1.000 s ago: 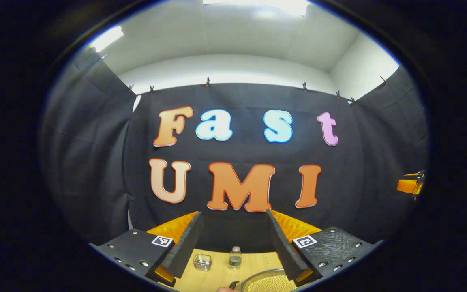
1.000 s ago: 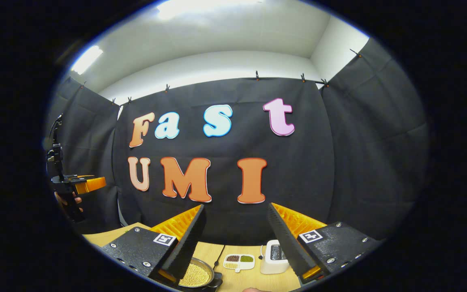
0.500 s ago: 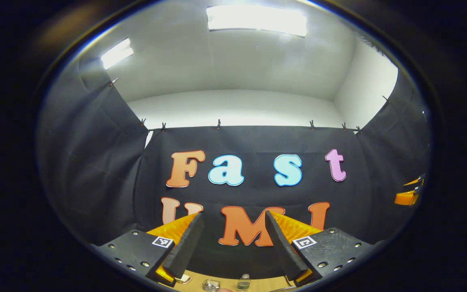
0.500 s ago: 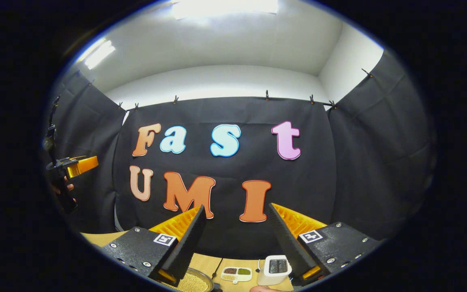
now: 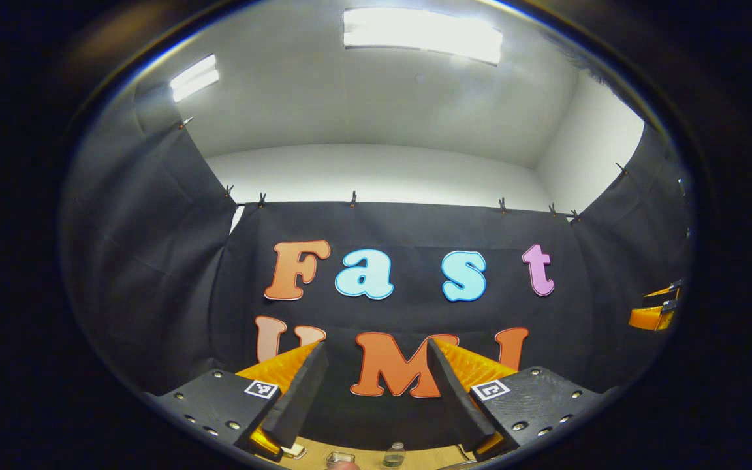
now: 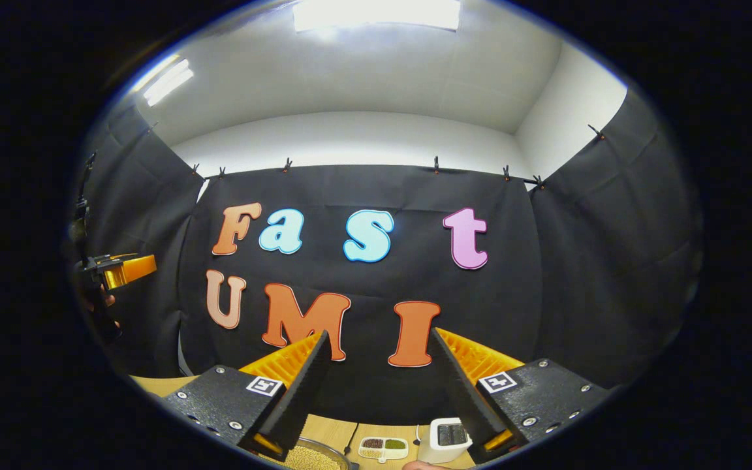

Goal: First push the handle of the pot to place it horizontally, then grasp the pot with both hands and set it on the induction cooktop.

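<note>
Along the bottom edge of the right gripper view, the tabletop carries the pot, brimful of small pale beans. It is likely heavy and spill-prone, so it is best held level by opposite rim sides. Right of it sit a white appliance and a small divided dish. Both the right gripper and the left gripper stand apart, raised, holding nothing.

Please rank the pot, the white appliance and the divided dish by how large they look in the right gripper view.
1. Pot, though the view's bottom edge cuts it off.
2. White appliance, partly behind the right tool's finger.
3. Divided dish.
The appliance and dish look close in size, so that order is unsure.
</note>
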